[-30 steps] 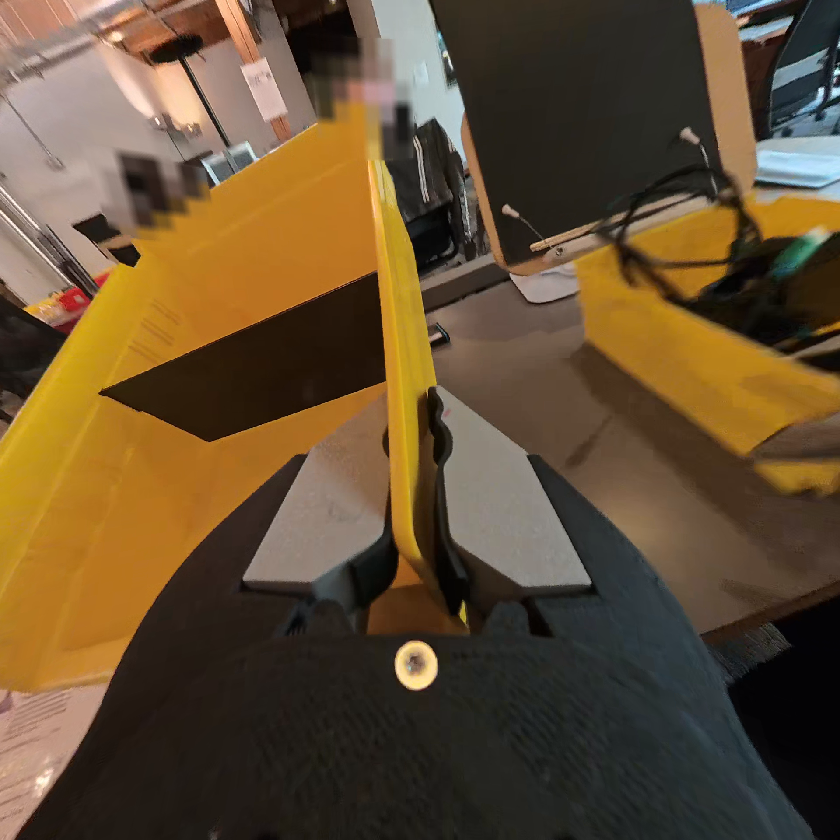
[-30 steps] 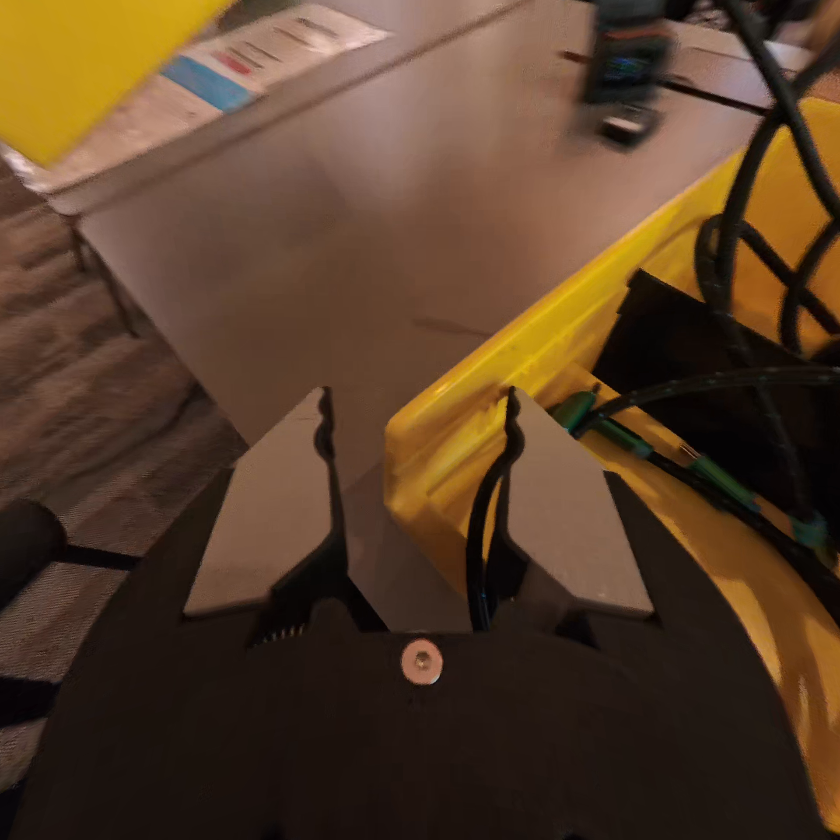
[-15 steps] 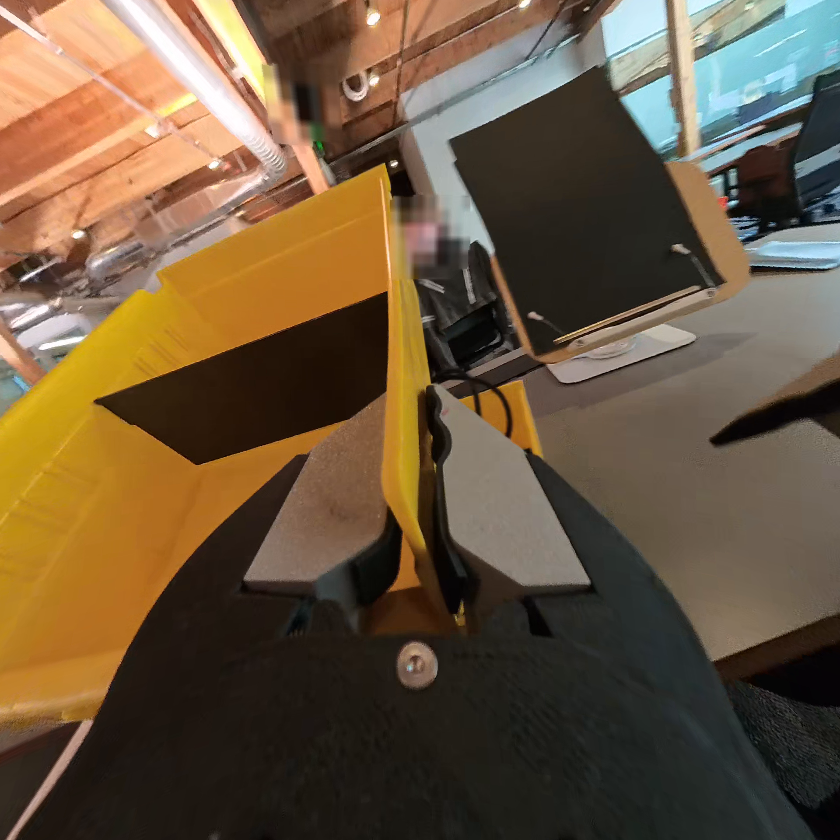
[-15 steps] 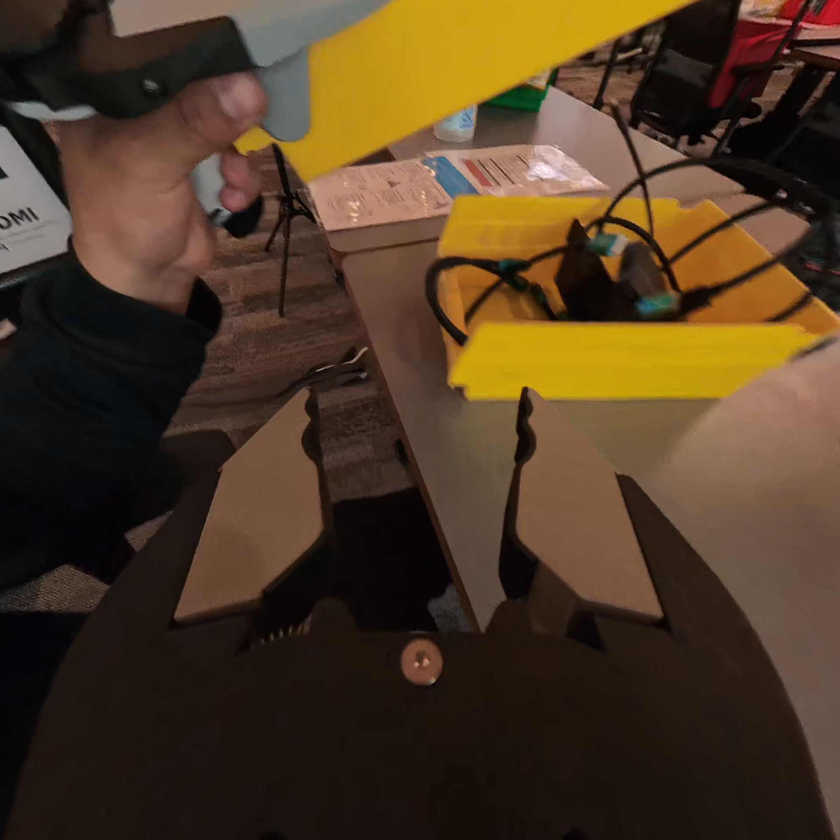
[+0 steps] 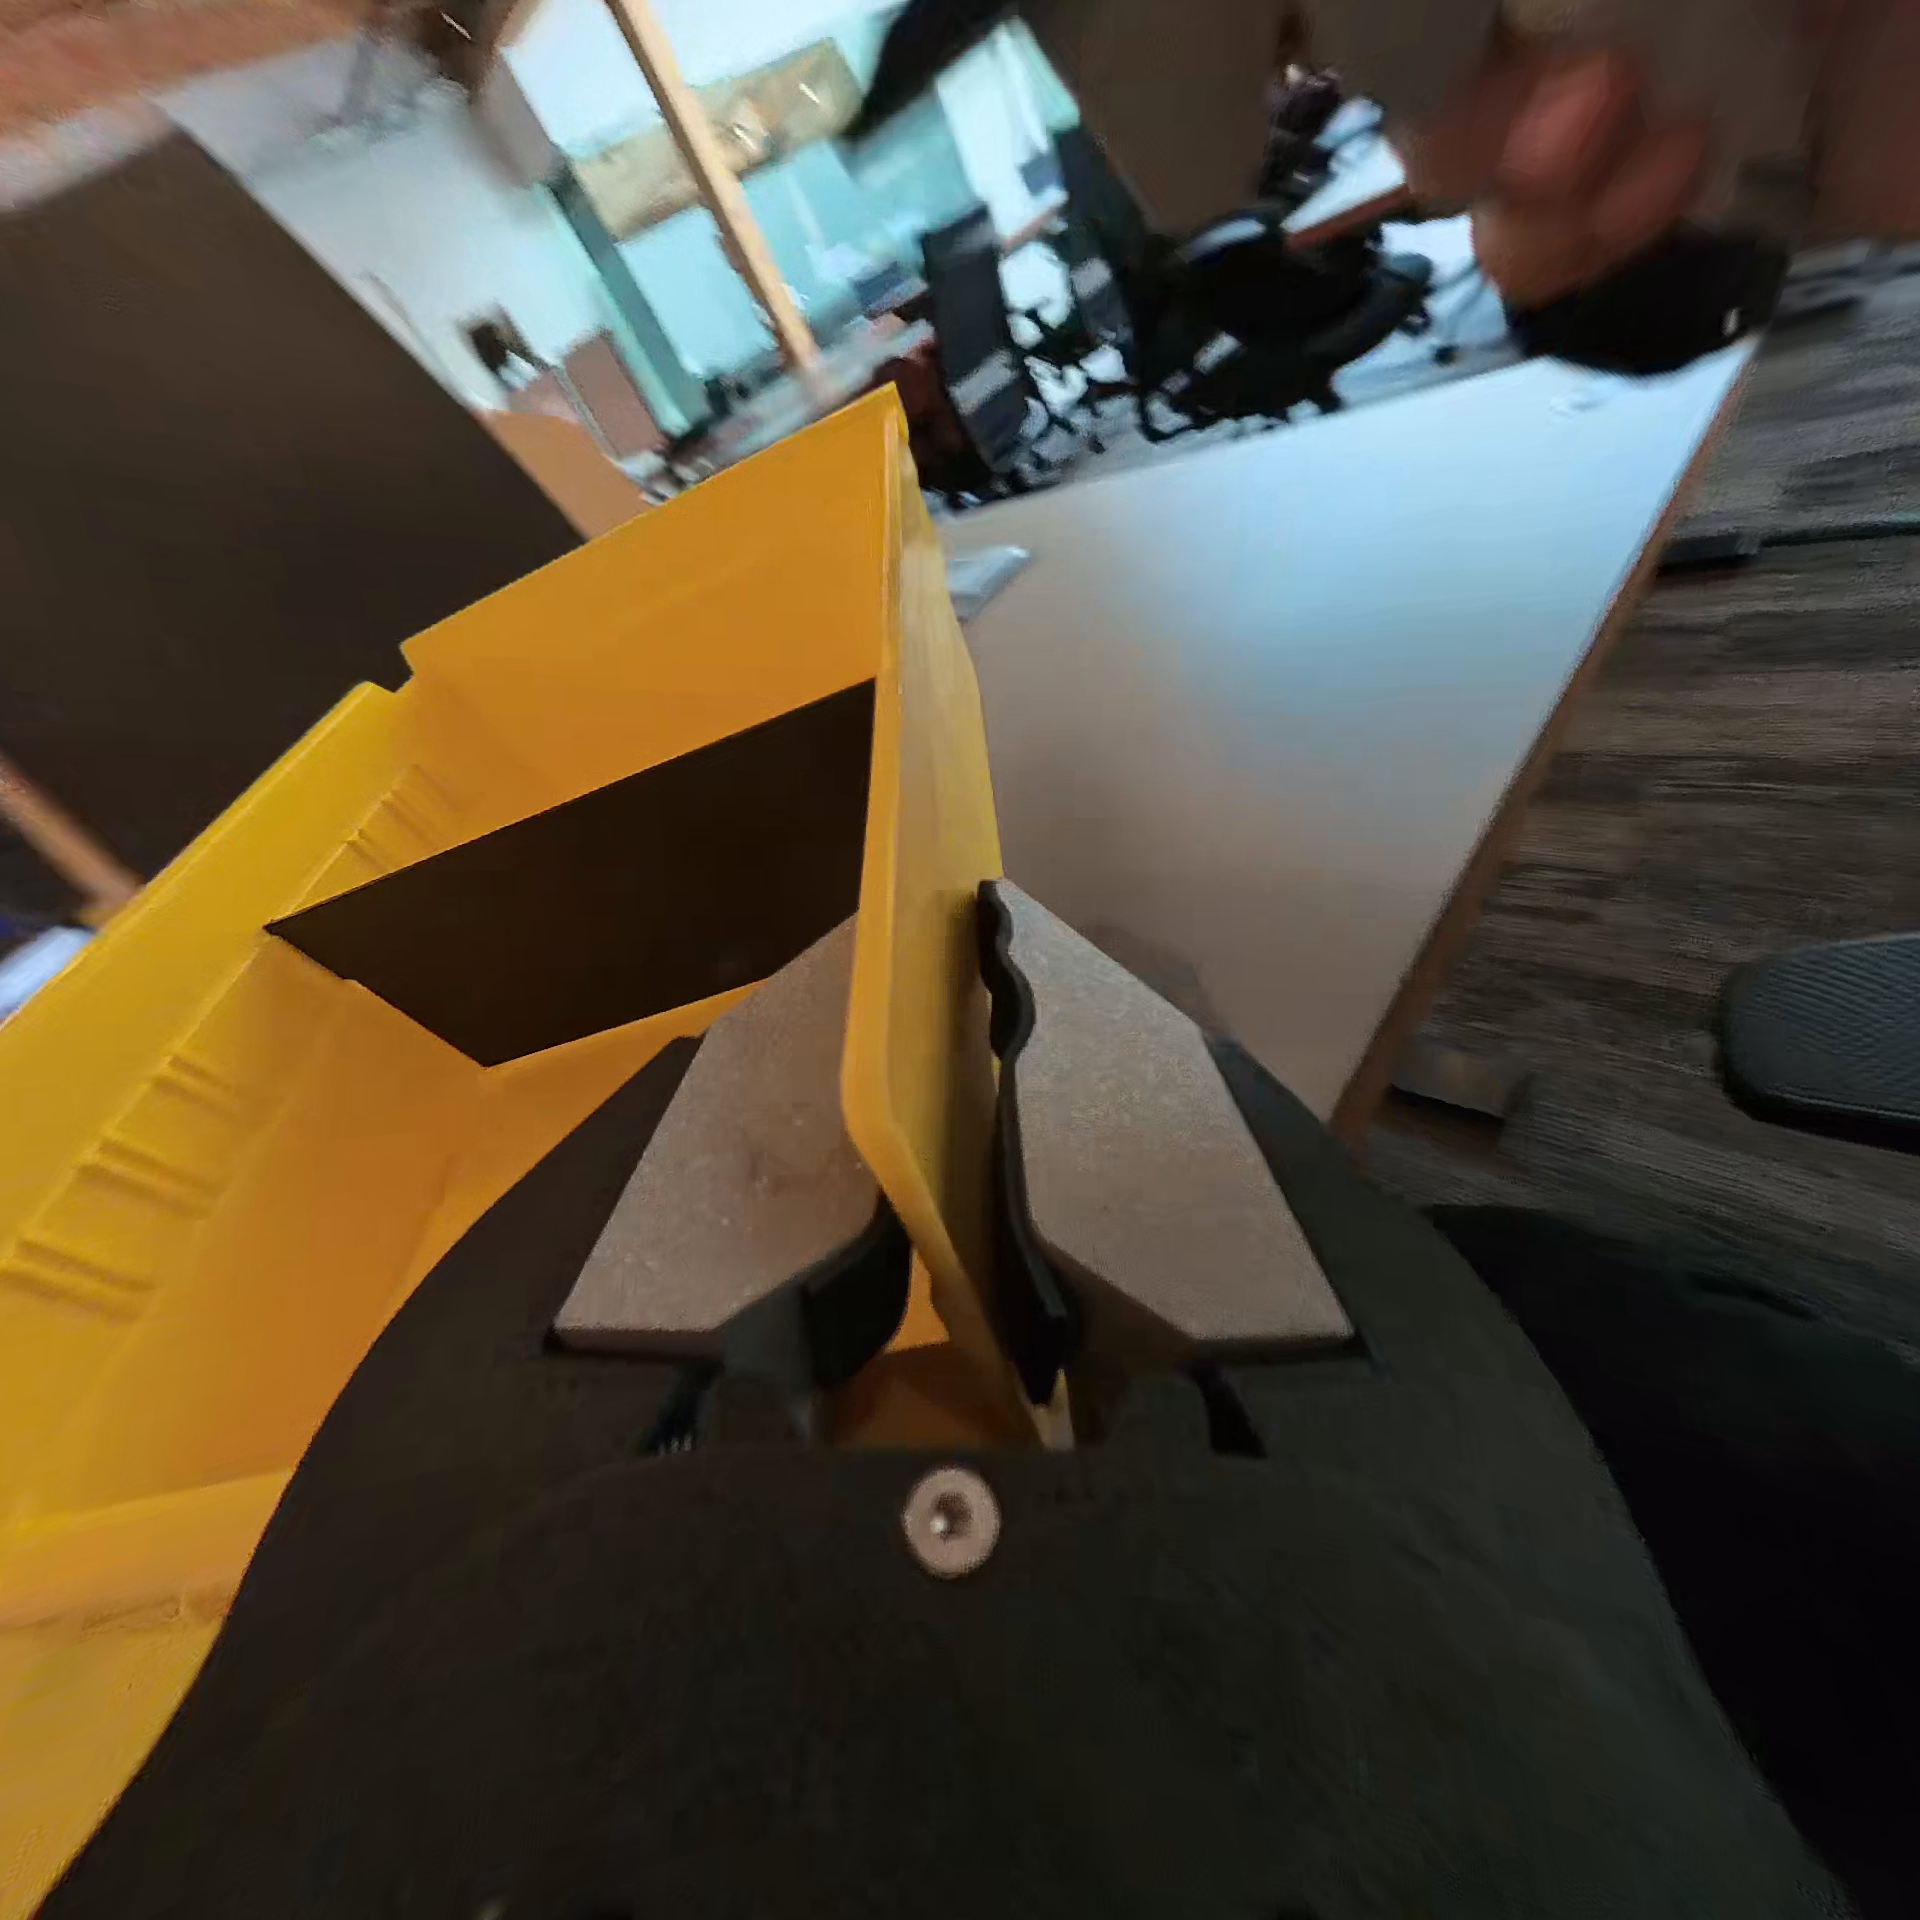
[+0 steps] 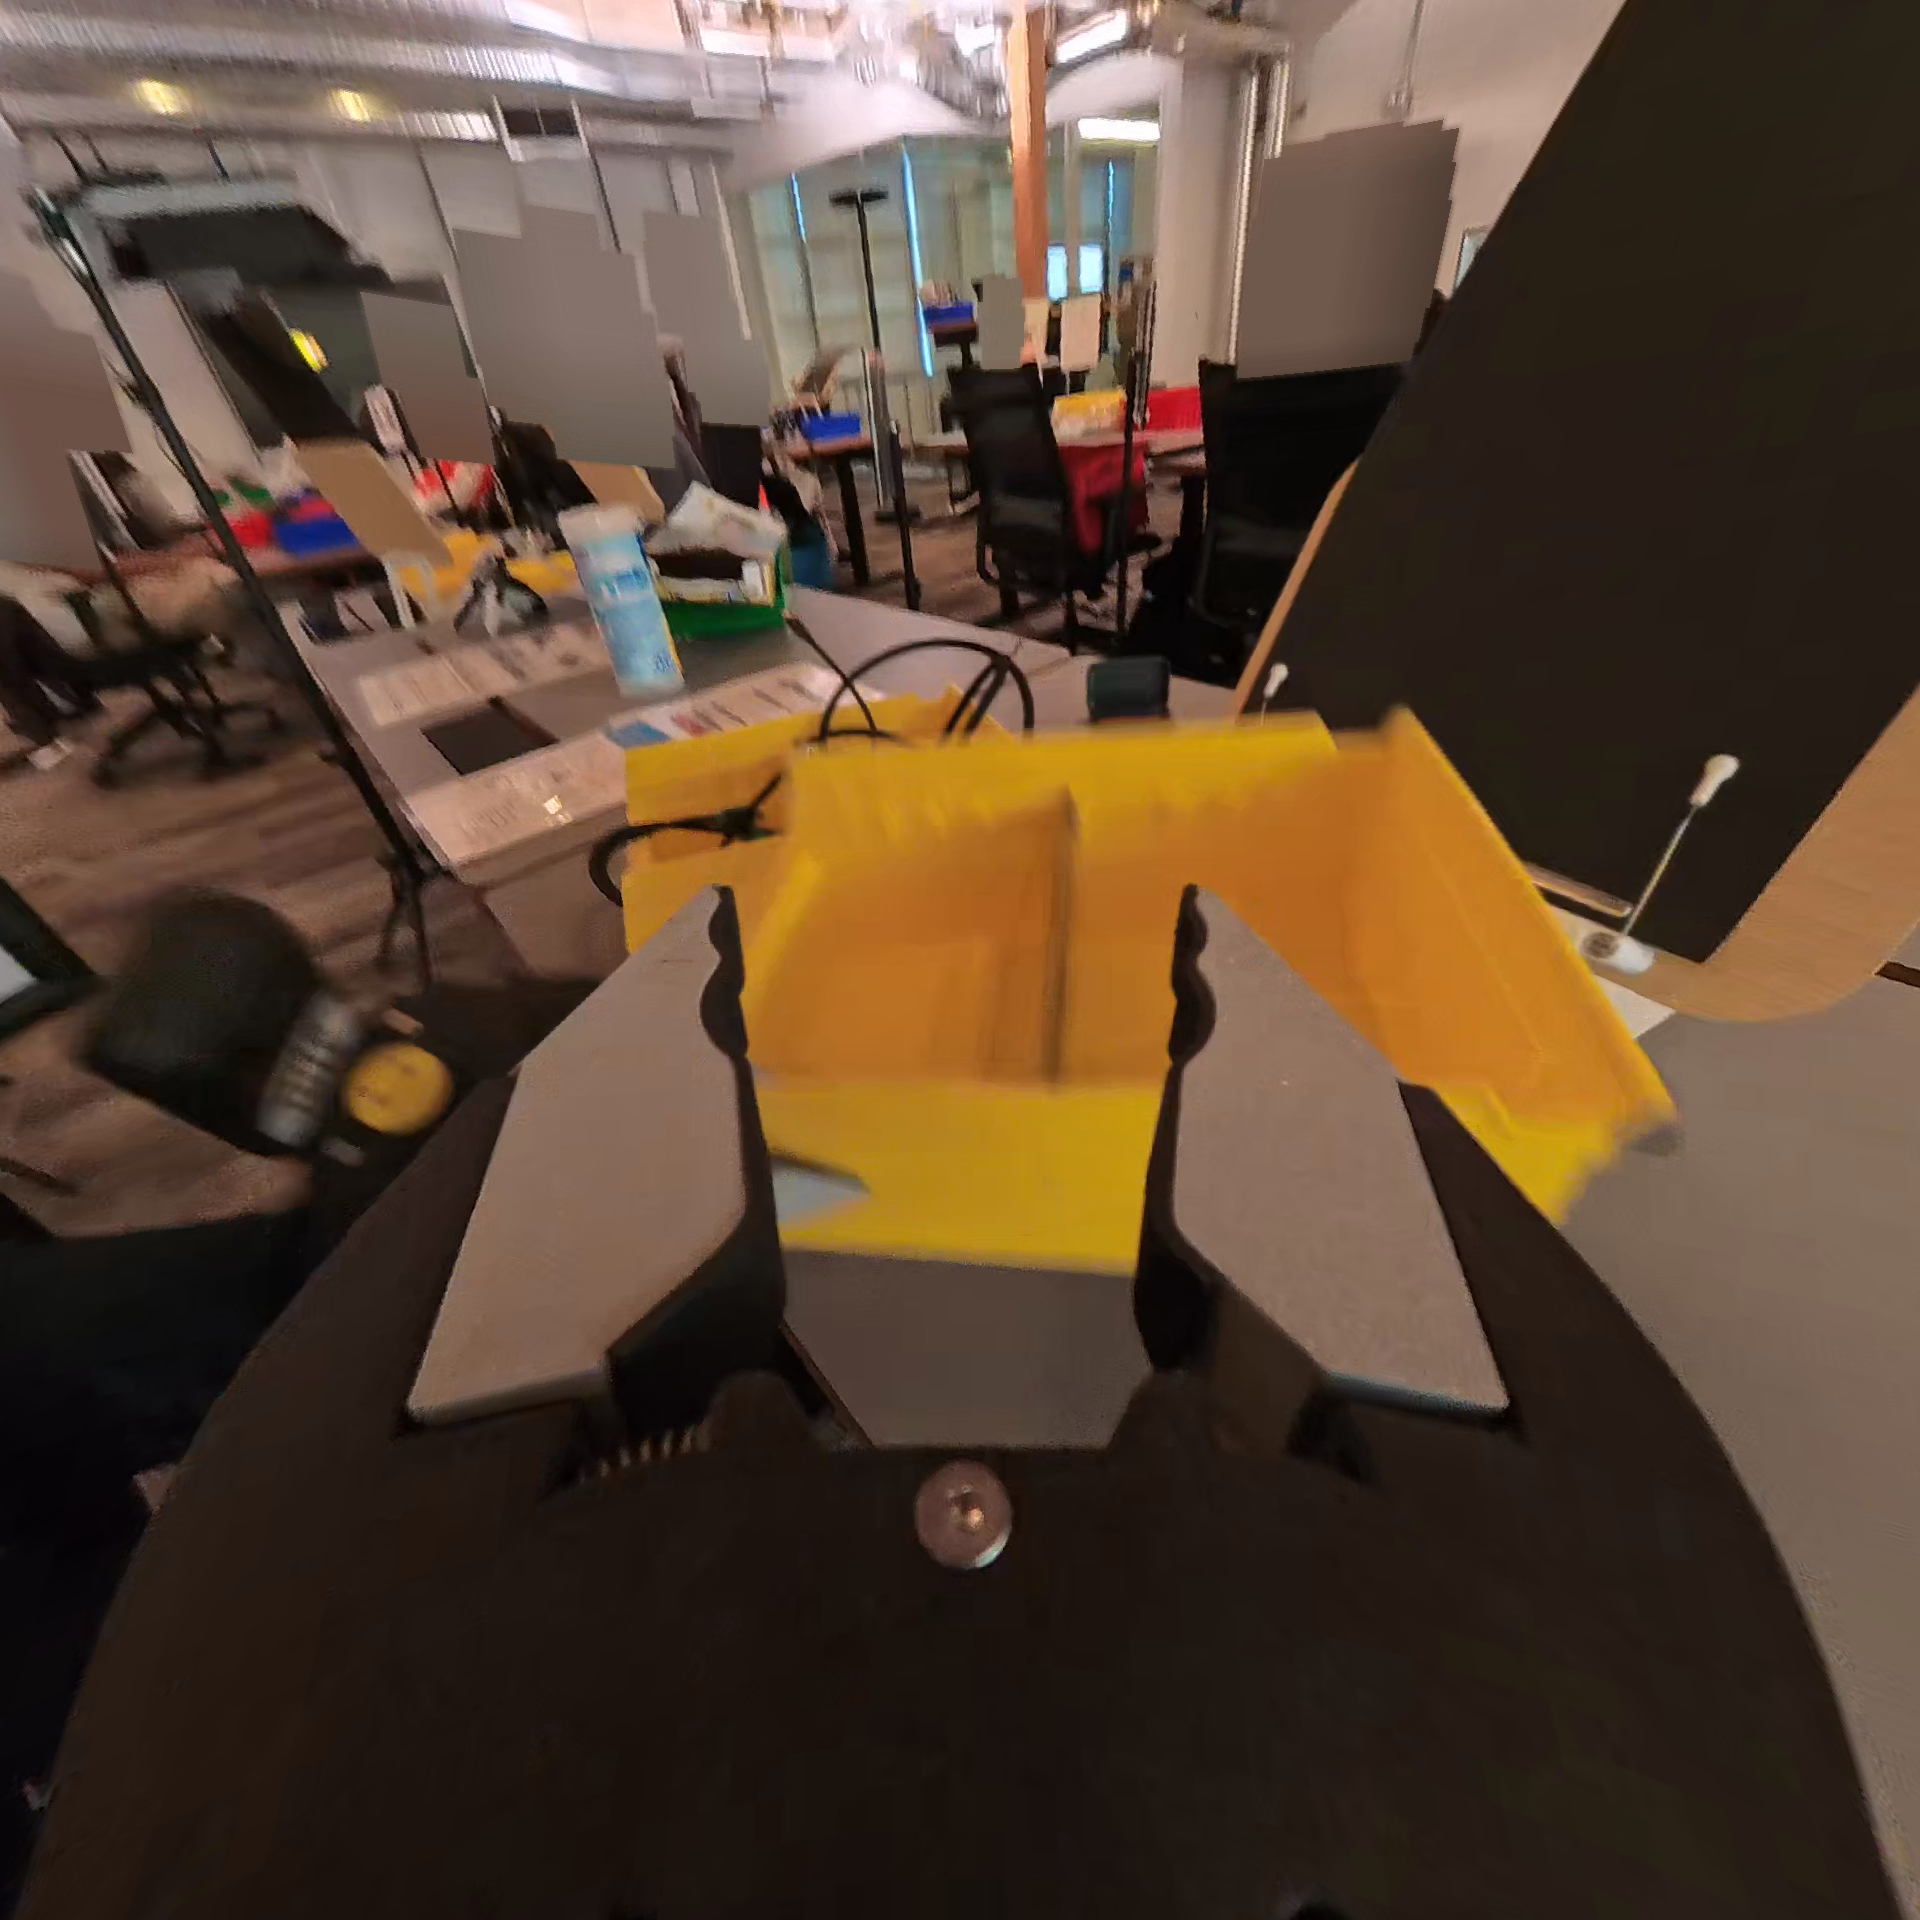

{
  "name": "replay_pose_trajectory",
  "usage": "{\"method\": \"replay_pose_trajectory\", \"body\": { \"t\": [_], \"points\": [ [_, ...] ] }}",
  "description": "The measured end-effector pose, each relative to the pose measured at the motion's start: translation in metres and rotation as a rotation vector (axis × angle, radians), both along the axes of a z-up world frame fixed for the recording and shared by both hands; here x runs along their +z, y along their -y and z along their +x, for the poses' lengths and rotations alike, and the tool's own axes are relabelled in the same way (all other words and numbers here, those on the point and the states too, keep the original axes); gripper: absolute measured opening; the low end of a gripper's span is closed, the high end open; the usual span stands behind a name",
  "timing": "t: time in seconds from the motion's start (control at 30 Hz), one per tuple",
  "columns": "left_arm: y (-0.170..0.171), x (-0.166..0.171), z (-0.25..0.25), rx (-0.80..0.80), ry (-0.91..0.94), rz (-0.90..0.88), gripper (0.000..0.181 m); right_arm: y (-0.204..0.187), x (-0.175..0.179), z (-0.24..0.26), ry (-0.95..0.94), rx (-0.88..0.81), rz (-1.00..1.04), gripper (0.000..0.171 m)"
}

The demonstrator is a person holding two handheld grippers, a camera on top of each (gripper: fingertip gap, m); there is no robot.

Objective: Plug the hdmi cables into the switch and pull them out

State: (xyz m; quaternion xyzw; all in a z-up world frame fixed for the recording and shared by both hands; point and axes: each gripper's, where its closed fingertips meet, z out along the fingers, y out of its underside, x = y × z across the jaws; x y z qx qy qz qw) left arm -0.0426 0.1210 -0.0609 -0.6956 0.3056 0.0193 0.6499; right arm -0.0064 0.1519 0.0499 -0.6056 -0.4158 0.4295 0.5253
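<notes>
My left gripper is shut on the side wall of an empty yellow bin with a black divider and holds it tilted above the table. My right gripper is open and empty, a little in front of that same bin, which shows blurred in the right wrist view. Behind it, a second yellow bin holds black HDMI cables. I cannot make out the switch. A person's hand shows blurred at the top right of the left wrist view.
A grey table has its edge on the right, with carpet and a black chair beyond. A black board with a wooden rim stands at the right. A bottle, a green tray and papers lie behind the bins. Across from one pair of fingers to the other is roughly 12 cm.
My left gripper has swung round with the empty bin still in it. My right gripper has drawn back from the rim of the cable bin and now faces the empty bin, still open.
</notes>
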Motion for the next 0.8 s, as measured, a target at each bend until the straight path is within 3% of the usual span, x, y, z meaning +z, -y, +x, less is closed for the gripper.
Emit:
{"method": "replay_pose_trajectory", "body": {
  "t": [0.07, 0.13, 0.17, 0.37, 0.53, 0.63, 0.7, 0.77, 0.8],
  "points": [
    [-0.023, -0.047, 0.027, -0.061, 0.010, -0.175, 0.007, -0.005, 0.003, 0.007, -0.049, 0.013, -0.038, 0.081],
    [-0.027, -0.083, 0.052, -0.157, 0.101, -0.396, 0.040, -0.013, -0.004, 0.007, -0.041, 0.010, -0.067, 0.082],
    [-0.026, -0.088, 0.057, -0.175, 0.161, -0.464, 0.044, -0.015, -0.010, 0.006, -0.016, 0.008, -0.077, 0.084],
    [-0.007, -0.041, 0.024, -0.214, 0.300, -0.448, 0.057, -0.002, -0.067, -0.022, 0.279, 0.101, -0.073, 0.084],
    [0.017, -0.004, -0.054, -0.135, 0.347, -0.407, 0.065, 0.035, -0.117, -0.057, 0.515, 0.261, -0.032, 0.077],
    [0.027, 0.008, -0.113, -0.026, 0.336, -0.360, 0.060, 0.059, -0.149, -0.074, 0.681, 0.364, 0.088, 0.065],
    [0.033, 0.016, -0.148, 0.050, 0.356, -0.338, 0.059, 0.070, -0.176, -0.070, 0.832, 0.426, 0.140, 0.044],
    [0.041, 0.027, -0.175, 0.108, 0.381, -0.293, 0.058, 0.059, -0.182, -0.063, 0.903, 0.373, 0.208, 0.037],
    [0.045, 0.033, -0.185, 0.121, 0.397, -0.268, 0.058, 0.049, -0.184, -0.053, 0.946, 0.326, 0.222, 0.020]
  ]
}}
